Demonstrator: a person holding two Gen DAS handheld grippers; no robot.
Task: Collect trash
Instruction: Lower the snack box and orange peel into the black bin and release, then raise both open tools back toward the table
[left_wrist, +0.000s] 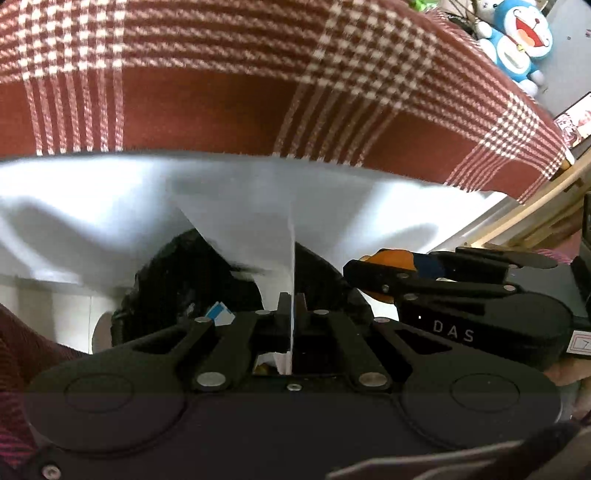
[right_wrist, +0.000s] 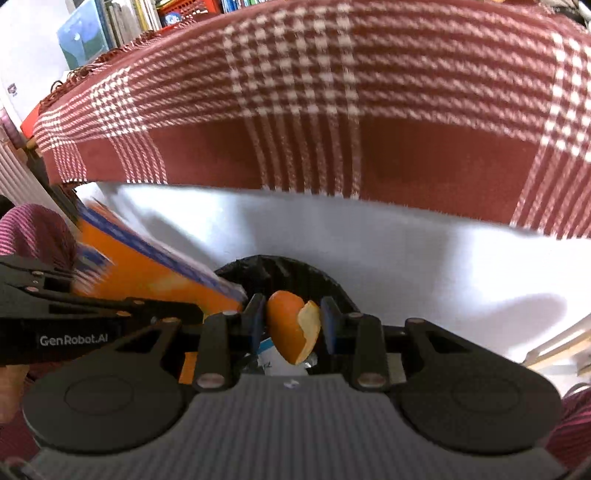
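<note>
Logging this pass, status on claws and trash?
Left claw shut on flat packet. Right claw shut on orange peel. Both over black bin; nothing blocking.

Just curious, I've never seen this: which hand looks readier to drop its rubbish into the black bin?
Probably the right: its jaws grip the orange peel directly above the black bin. The left's flat orange-and-blue packet stretches sideways beyond the rim.

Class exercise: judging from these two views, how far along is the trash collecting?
Done: scraps already lie in the black bin. In hand: left gripper pinches a flat orange packet; right gripper holds orange peel, both above the bin. Left: dropping both.
</note>
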